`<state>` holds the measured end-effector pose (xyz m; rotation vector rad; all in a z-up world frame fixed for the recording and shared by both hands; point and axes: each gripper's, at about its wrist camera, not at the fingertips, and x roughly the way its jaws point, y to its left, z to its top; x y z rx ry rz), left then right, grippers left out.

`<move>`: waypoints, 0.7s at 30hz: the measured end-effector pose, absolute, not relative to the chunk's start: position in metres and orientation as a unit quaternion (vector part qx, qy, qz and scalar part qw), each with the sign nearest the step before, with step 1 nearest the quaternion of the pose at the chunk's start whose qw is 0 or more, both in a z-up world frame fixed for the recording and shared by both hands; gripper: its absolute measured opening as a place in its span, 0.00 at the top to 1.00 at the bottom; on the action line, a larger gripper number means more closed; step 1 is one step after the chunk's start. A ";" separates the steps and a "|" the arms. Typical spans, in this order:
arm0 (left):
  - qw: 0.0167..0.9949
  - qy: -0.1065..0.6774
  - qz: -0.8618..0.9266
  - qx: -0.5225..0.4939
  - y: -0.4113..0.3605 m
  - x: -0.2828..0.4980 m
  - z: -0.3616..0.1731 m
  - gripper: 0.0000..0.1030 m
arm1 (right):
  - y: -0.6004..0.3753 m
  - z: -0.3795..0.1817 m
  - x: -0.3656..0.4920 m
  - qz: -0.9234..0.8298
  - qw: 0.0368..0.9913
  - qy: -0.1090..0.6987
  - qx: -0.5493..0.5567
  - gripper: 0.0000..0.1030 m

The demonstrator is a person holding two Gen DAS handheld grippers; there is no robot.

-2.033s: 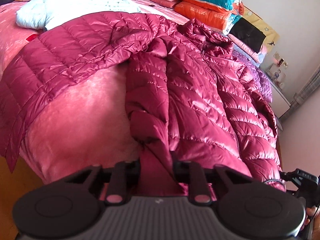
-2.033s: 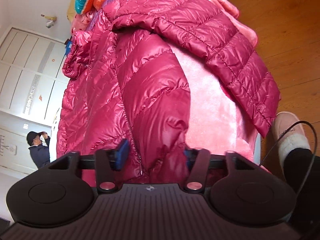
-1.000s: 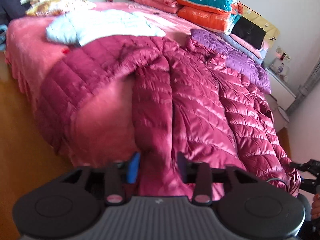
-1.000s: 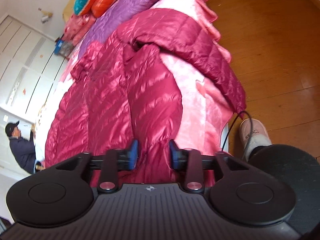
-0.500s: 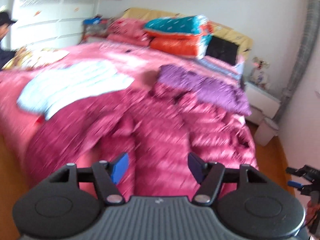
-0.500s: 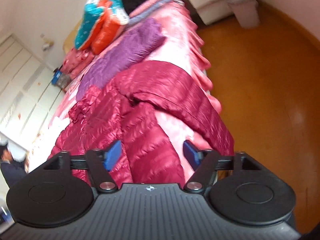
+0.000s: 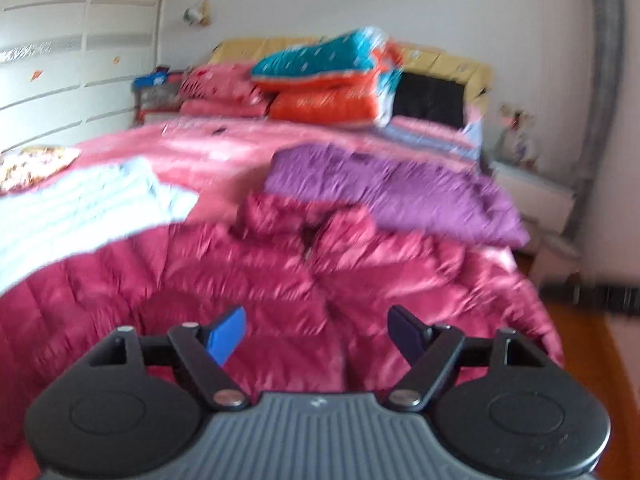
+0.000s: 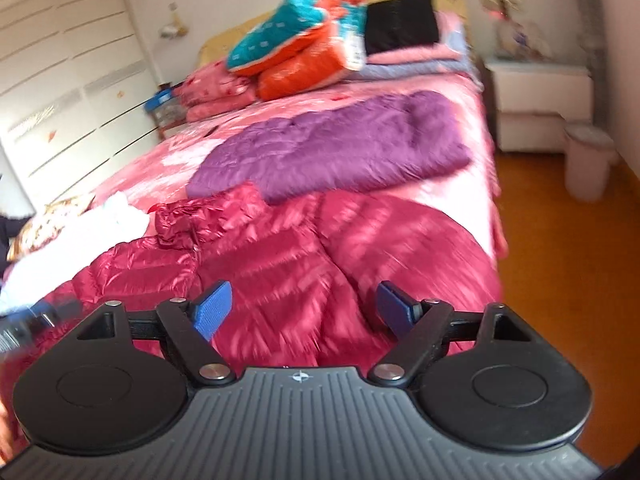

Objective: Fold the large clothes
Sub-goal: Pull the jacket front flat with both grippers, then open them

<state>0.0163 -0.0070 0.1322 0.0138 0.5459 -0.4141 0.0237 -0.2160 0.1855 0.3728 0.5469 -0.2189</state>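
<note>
While we hovered, our left gripper and right gripper, jaws just widened, gaped empty over one pink bed bearing one crimson jacket, one purple jacket.

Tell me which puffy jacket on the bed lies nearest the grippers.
The dark red jacket, spread right ahead of both open grippers. The purple jacket lies beyond it, and the pale blue one off to the left.
</note>
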 end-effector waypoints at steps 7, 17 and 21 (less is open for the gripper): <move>0.936 0.314 -0.158 0.012 0.001 0.040 0.074 0.24 | -0.210 0.162 0.128 -0.085 0.945 0.284 0.141 0.18; 0.941 0.289 -0.178 -0.008 0.009 0.036 0.048 0.09 | -0.206 0.123 0.244 -0.075 0.939 0.294 0.163 0.49; 0.941 0.284 -0.185 -0.010 0.008 0.034 0.043 0.06 | -0.191 0.112 0.275 -0.070 0.941 0.306 0.131 0.50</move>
